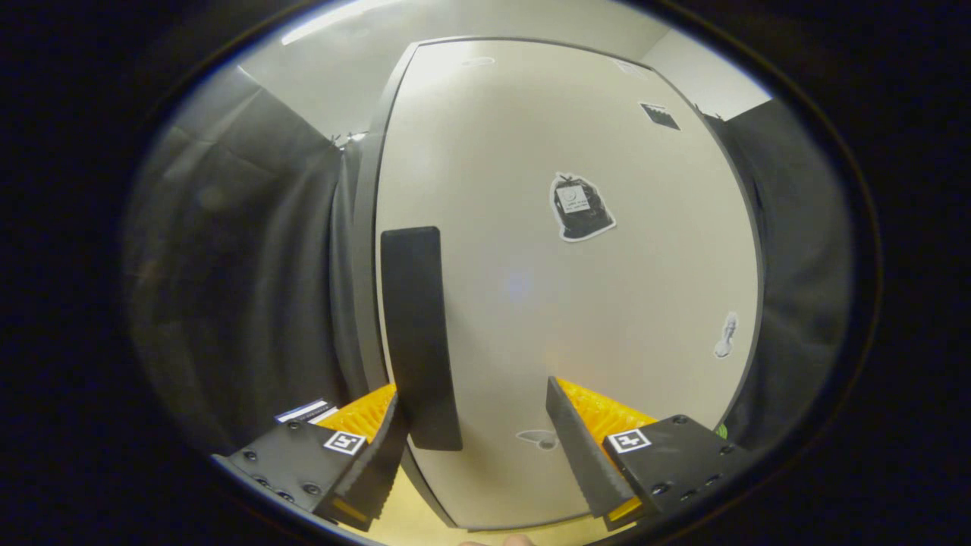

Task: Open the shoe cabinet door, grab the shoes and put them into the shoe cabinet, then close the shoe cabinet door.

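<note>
1. Shoe cabinet door [607, 318] is the pale panel right in front of your gripper [474, 432], and it fills most of what lies ahead of the fingers.
2. Your gripper's 2 fingers stand spread apart, with a wide gap between them, and nothing is clamped in that gap.
3. The dark vertical handle [419, 337] of the door hangs in that gap, close to your left finger [372, 470]; its lower end reaches down level with the finger's tip.
4. You cannot tell from this view whether the left finger touches the handle; they look at least very close.
5. Your right finger [584, 455] sits well clear of the handle, over the bare face of the door.
6. The handle is mounted near the door's left edge, which shows as a dark strip [366, 250] running from top to bottom.
7. Beyond the fingers, the door carries a black-and-white sticker [580, 206] up and to the right of the handle, and a small dark square [660, 115] near its upper right corner.
8. Another small pale sticker [726, 336] sits near the door's right edge, and a faint mark [538, 438] lies low on the door between your fingers.
9. Dark cloth [243, 288] hangs on both sides of the cabinet.
10. A light wooden floor [402, 519] shows under the door's lower edge.
</note>
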The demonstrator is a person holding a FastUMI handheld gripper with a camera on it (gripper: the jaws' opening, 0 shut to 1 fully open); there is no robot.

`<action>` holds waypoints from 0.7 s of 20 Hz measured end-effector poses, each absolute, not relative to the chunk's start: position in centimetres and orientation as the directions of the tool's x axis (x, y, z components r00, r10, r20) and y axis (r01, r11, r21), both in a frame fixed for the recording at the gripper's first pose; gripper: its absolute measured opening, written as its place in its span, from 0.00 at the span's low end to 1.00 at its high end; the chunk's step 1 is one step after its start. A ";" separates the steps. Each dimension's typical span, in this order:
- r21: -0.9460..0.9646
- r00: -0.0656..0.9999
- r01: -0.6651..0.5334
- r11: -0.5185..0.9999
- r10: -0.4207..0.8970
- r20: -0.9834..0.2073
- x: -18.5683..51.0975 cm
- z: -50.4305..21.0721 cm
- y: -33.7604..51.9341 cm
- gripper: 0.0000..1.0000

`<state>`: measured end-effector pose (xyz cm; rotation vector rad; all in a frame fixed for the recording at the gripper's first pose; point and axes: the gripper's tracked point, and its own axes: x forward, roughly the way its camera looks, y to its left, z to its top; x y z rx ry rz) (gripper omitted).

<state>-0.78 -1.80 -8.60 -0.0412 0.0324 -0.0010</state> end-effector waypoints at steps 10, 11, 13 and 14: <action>-0.017 0.999 -0.043 0.999 0.043 -0.019 -2.9 -7.8 -0.6 0.99; -0.018 0.999 -0.048 0.999 0.048 -0.020 -3.2 -7.7 -0.5 0.99; -0.019 0.998 -0.056 0.998 0.056 -0.019 -3.9 -7.5 -0.4 0.99; -0.022 0.998 -0.056 0.998 0.056 -0.016 -4.3 -7.3 -0.6 0.99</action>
